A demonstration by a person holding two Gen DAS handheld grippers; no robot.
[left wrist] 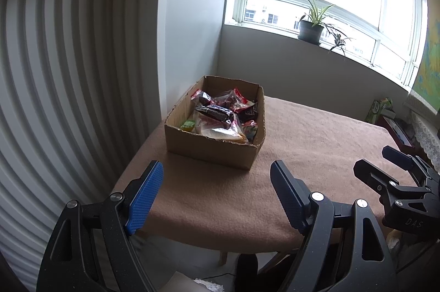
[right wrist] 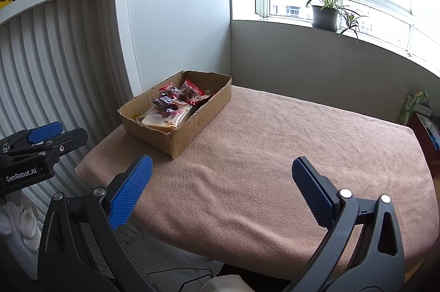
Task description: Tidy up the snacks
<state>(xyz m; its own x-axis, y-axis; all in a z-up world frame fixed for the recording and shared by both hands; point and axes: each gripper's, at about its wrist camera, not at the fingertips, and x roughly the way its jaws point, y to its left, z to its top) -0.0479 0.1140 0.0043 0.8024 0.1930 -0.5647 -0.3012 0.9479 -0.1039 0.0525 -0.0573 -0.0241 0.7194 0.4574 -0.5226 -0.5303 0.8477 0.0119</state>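
Observation:
An open cardboard box (left wrist: 214, 151) stands at the far left of a table under a tan cloth (left wrist: 302, 143); it also shows in the right wrist view (right wrist: 192, 124). Several wrapped snacks (left wrist: 220, 113) lie in it, among them a dark chocolate bar (right wrist: 165, 102) and a clear bag (right wrist: 165, 117). My left gripper (left wrist: 216, 186) is open and empty, near the table's front edge, short of the box. My right gripper (right wrist: 221, 184) is open and empty over the front of the cloth. Each gripper shows at the edge of the other's view.
A white ribbed radiator (left wrist: 55, 99) and a white cabinet (right wrist: 170, 30) flank the table on the left. A potted plant (left wrist: 312, 26) stands on the window sill behind. A green carton (right wrist: 412, 106) and a dark shelf stand beyond the table's right end.

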